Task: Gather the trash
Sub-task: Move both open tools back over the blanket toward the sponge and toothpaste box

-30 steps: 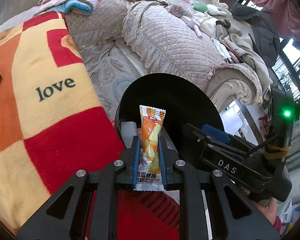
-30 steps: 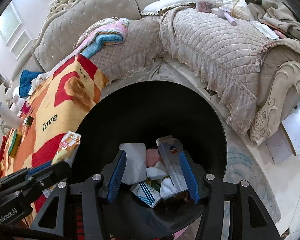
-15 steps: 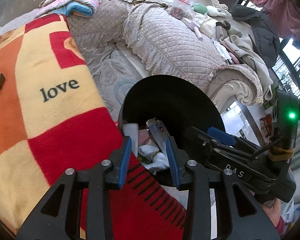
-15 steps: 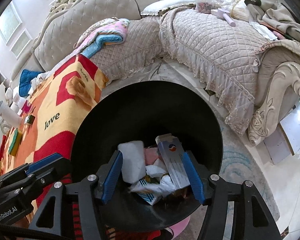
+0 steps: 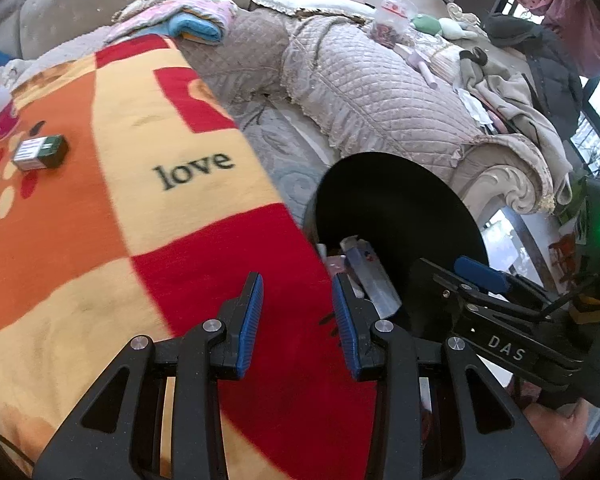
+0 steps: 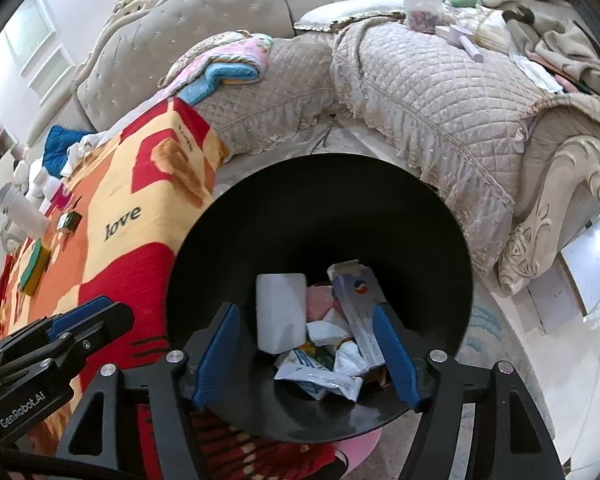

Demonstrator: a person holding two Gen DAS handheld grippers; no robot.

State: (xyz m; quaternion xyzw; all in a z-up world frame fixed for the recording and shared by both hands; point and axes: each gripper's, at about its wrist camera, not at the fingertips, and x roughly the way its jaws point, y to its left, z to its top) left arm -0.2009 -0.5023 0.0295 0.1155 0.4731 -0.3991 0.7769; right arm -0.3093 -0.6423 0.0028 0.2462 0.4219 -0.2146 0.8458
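A black bin (image 6: 320,208) stands beside the blanket and holds a white block (image 6: 280,312), a long box with a red-blue logo (image 6: 358,304) and crumpled wrappers (image 6: 320,376). My right gripper (image 6: 306,320) hangs over the bin's mouth, its jaws opening, pressing on nothing; the trash lies below them. My left gripper (image 5: 296,284) is open and empty above the red patch of the blanket (image 5: 204,264), just left of the bin (image 5: 380,184). A small green and silver box (image 5: 40,152) lies on the blanket at the far left.
A quilted beige sofa (image 5: 372,92) piled with clothes and bags curves behind the bin. On the blanket's far side lie a green-yellow sponge (image 6: 34,268) and a white bottle (image 6: 24,210). A pale patterned rug (image 5: 288,160) covers the floor.
The orange snack packet left my left gripper, which opened and swung left from over the bin to the blanket. The right jaws spread wider above the bin.
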